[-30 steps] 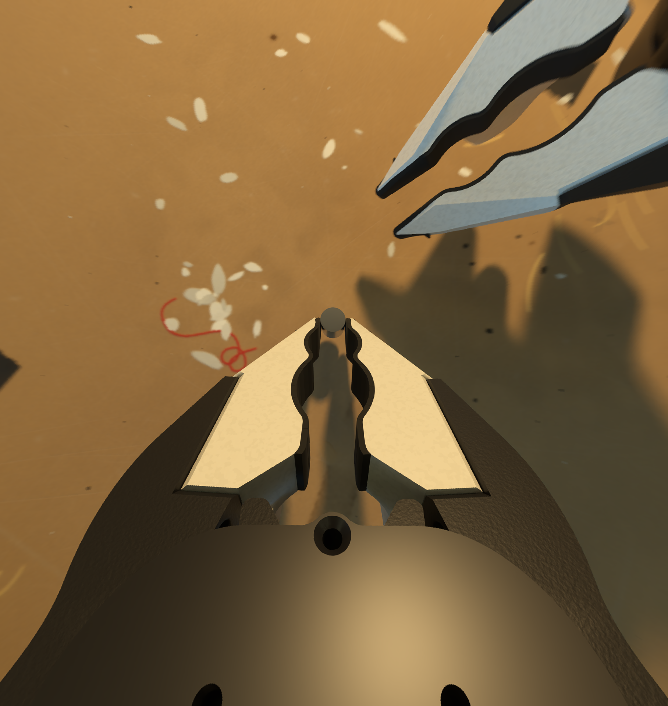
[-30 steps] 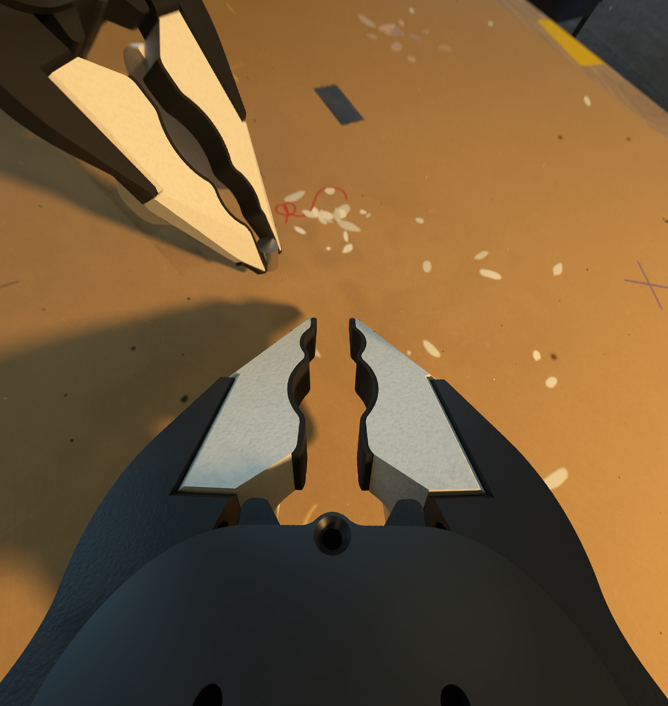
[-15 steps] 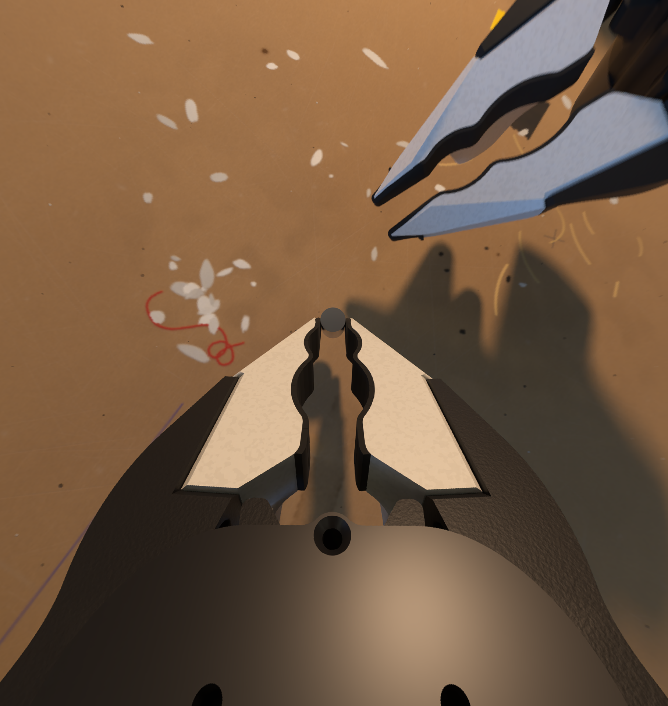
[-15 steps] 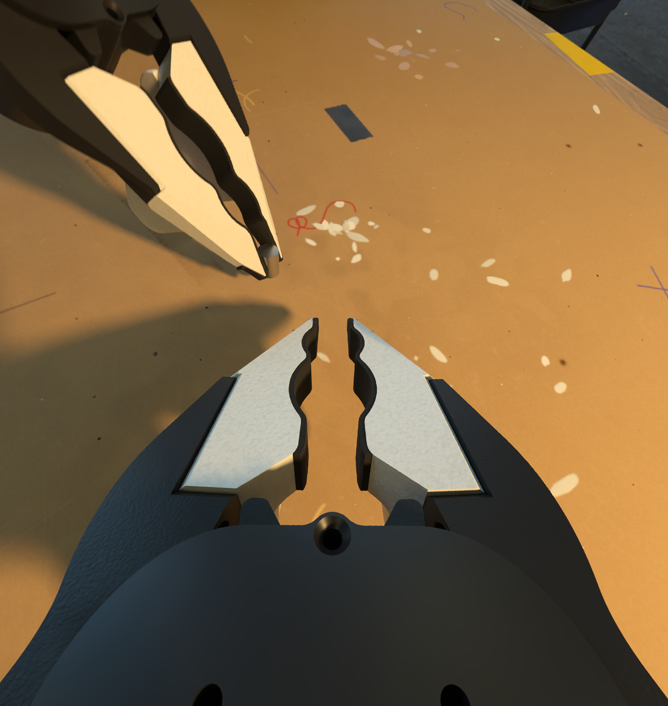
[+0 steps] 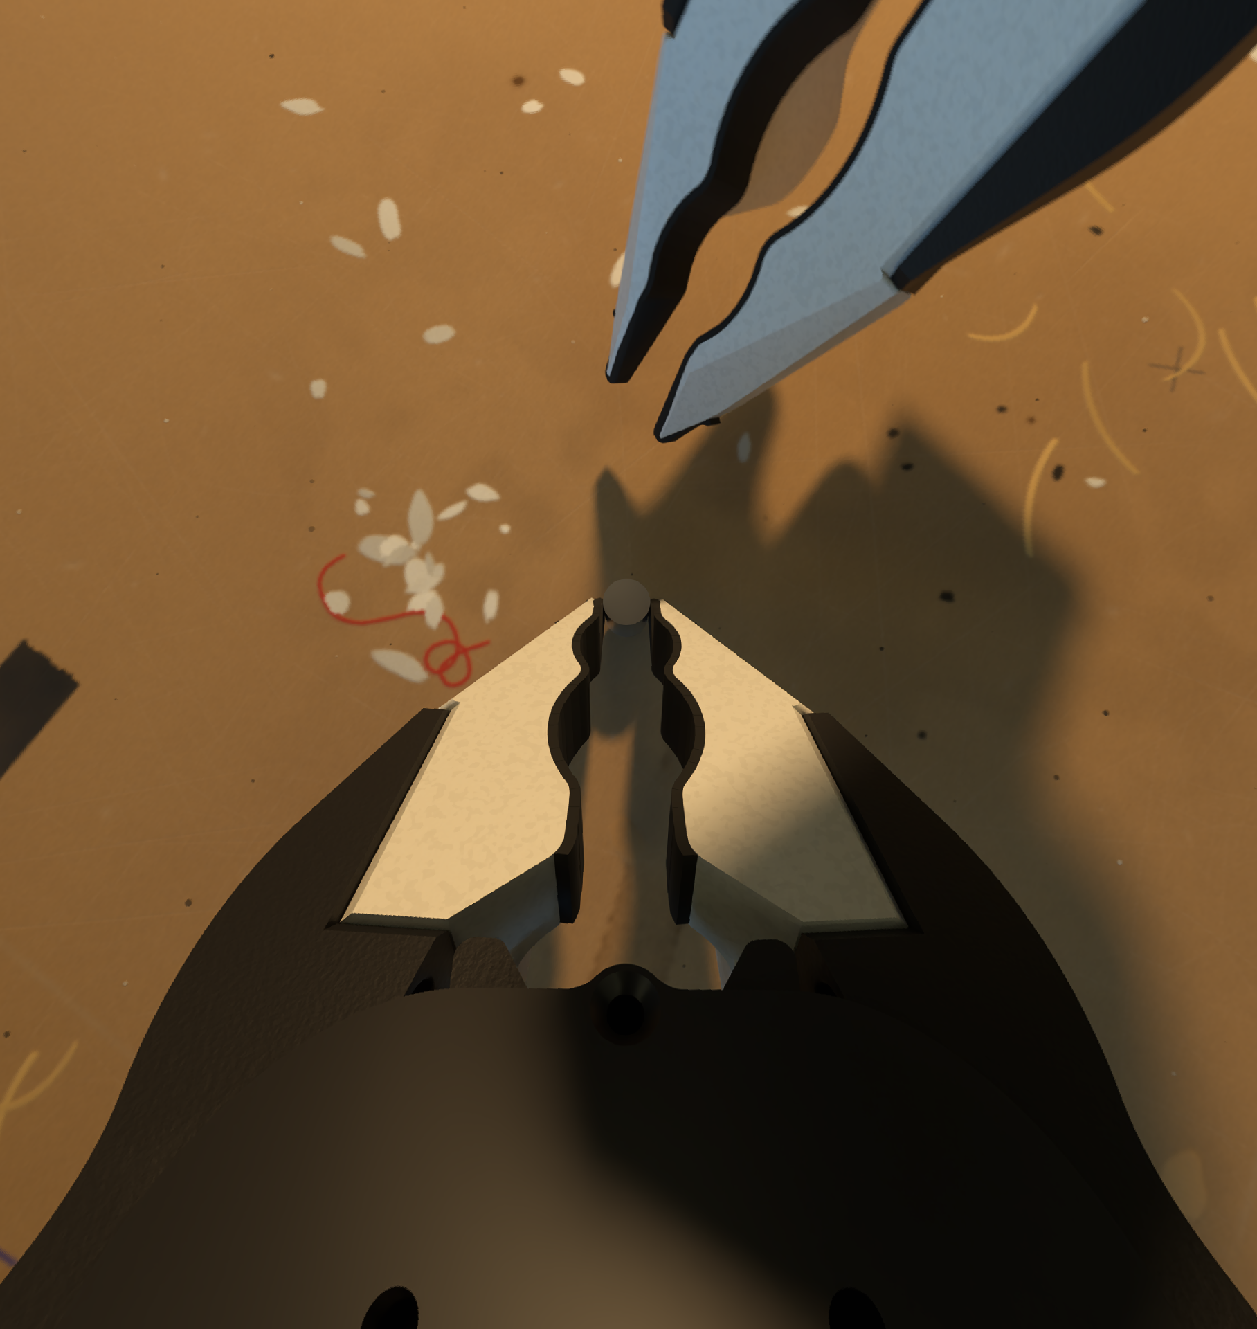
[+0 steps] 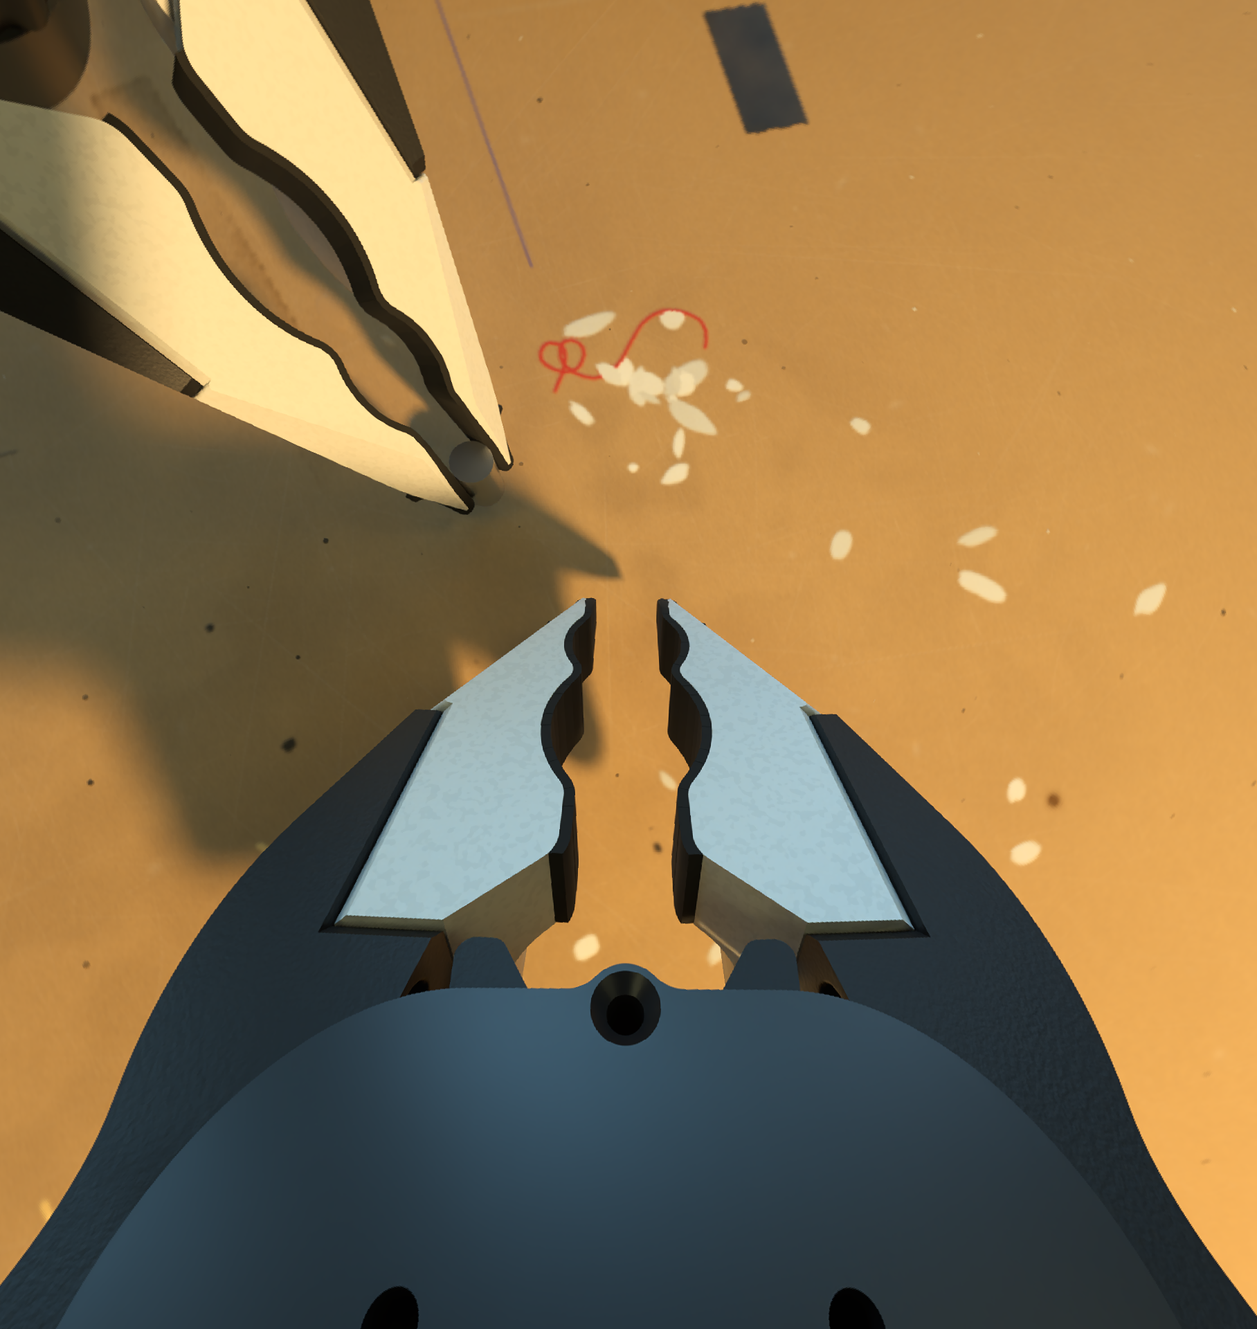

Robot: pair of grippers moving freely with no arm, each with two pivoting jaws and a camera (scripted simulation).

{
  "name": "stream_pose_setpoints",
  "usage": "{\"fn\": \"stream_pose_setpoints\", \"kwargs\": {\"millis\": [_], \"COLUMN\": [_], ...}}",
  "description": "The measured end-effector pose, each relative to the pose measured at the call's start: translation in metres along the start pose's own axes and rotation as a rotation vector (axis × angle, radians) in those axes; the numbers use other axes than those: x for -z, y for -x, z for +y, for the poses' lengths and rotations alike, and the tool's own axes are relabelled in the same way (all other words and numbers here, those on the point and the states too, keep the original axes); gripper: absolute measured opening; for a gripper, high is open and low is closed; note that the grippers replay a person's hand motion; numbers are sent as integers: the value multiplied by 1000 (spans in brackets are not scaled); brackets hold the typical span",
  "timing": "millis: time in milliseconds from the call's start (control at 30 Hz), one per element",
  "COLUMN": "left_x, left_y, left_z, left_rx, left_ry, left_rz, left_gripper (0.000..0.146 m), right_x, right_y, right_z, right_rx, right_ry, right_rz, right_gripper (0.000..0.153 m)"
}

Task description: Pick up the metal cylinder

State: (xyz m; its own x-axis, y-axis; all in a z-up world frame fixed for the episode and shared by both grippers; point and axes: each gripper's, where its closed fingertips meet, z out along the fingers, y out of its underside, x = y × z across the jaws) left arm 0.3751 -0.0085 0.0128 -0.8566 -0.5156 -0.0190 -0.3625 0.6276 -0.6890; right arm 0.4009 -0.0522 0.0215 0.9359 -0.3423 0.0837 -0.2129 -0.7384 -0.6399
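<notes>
— Where's the cylinder (image 5: 625, 601)?
— Pinched at the very tips of the left claw (image 5: 625, 611), above the desk (image 5: 180, 359).
— And the right claw (image 6: 625, 611)?
— Empty, jaws slightly apart.
— Secure?
— Likely not — small, stiff, smooth metal; a grip deeper in the notches looks safer.

Left wrist view steep down along its tan tongs (image 5: 625, 611) onto bench (image 5: 144, 323), right wrist view likewise over grey tongs (image 6: 625, 611), facing opposite ways, close, sharing red thread (image 5: 395, 626) (image 6: 611, 352) and pale flakes
</notes>
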Motion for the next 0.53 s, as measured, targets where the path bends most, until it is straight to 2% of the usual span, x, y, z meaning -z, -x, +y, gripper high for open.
{"fn": "stream_pose_setpoints", "kwargs": {"millis": [133, 267, 533], "left_x": [-1, -2, -2], "left_y": [3, 5, 3], "left_z": [3, 5, 4], "left_rx": [-21, -67, -120], "left_ry": [14, 29, 33], "left_rz": [-18, -54, -66], "left_gripper": [12, 12, 12], "right_x": [-3, -6, -16], "right_y": [-6, -4, -3], "right_z": [-3, 0, 0], "right_rx": [74, 90, 83], "right_ry": [94, 180, 193], "right_rz": [-28, -92, -135], "right_gripper": [16, 17, 14]}}
